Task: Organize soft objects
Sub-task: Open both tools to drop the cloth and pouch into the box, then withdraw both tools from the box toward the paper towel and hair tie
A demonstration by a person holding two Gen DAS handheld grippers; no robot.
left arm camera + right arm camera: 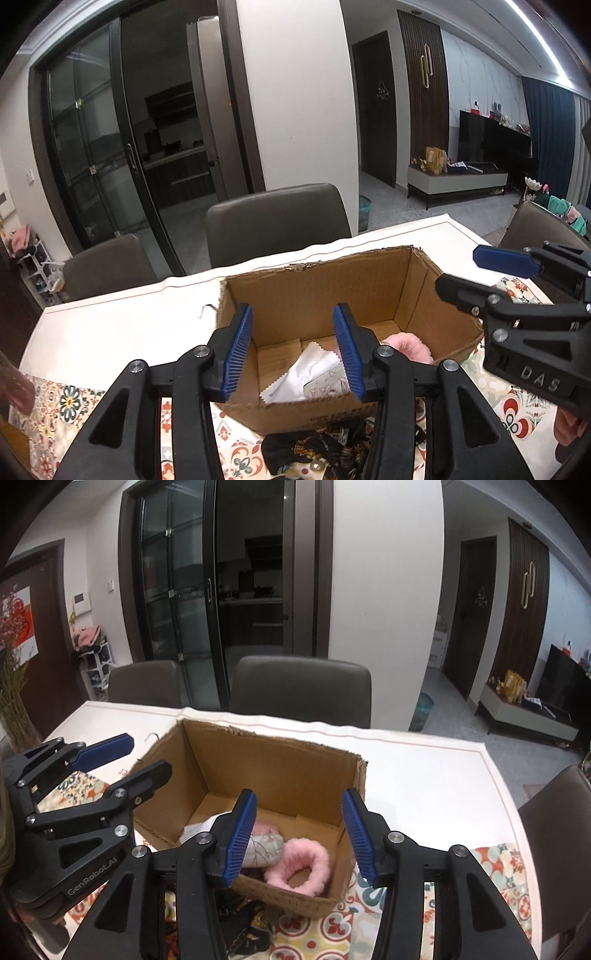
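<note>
An open cardboard box [317, 288] [280, 771] stands on the table. Inside lie a white cloth [306, 373], a pink fluffy band [299, 864] [410, 347] and a pale patterned rolled cloth [264, 847]. A dark patterned fabric [317, 450] [251, 923] lies on the table in front of the box. My left gripper [297, 354] is open and empty over the box's near side; it also shows in the right wrist view [147, 757]. My right gripper [301, 838] is open and empty above the box's near edge; it shows at the right in the left wrist view [461, 273].
A patterned cloth [495, 871] covers the near part of the white table [424, 771]. Grey chairs [277, 221] [299, 690] stand at the far side, another chair [557, 830] at the right. A small metal hook [205, 310] lies left of the box.
</note>
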